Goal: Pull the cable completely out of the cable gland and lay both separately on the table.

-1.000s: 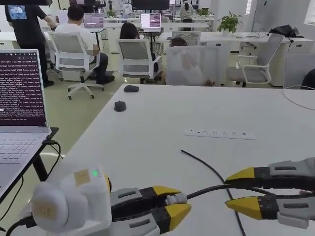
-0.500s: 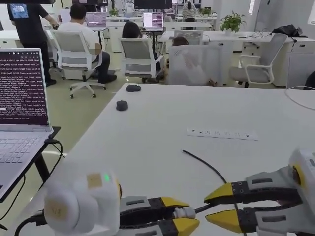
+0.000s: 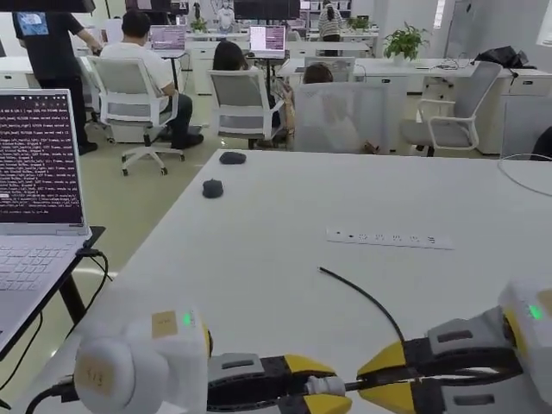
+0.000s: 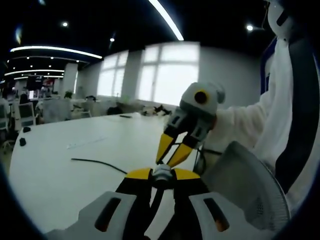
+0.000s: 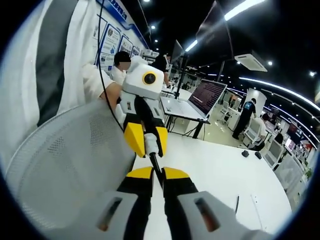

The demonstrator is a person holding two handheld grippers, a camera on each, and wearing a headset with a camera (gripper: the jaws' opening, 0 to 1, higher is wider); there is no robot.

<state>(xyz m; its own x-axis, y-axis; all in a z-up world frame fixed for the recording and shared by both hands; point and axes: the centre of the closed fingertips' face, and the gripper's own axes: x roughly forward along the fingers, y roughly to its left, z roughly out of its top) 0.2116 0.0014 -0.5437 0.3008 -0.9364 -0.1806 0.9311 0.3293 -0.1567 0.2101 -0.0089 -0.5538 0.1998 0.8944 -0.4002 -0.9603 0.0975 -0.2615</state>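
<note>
At the near edge of the white bench (image 3: 259,254), the two claws are sitting almost nose to nose. A second ago the right claw (image 3: 368,385) was hanging spread and well apart from the left claw (image 3: 326,385), with the cable (image 3: 366,297) running loose between its jaws. Now it is sitting just beside the left claw, and its yellow tips are pinching the cable right next to the cable gland (image 4: 162,172). The left claw is squeezing the cable gland between its own yellow tips.

The cable is still going into the cable gland, so nothing is pulled out yet. I am guessing that both parts are now held and the pull can start. The claws would need to move straight apart until the cable slides free.

The cable is thin, black and bendy. Its far part is lying in a soft curve on the bench, with its loose end pointing toward a long white power strip (image 3: 390,239). The cable gland is a small round piece, pale grey and a bit shiny. It is looking hard, but I cannot tell if it is plastic or metal. The bench top is looking smooth and flat. The claw tips are yellow and pointy.
</note>
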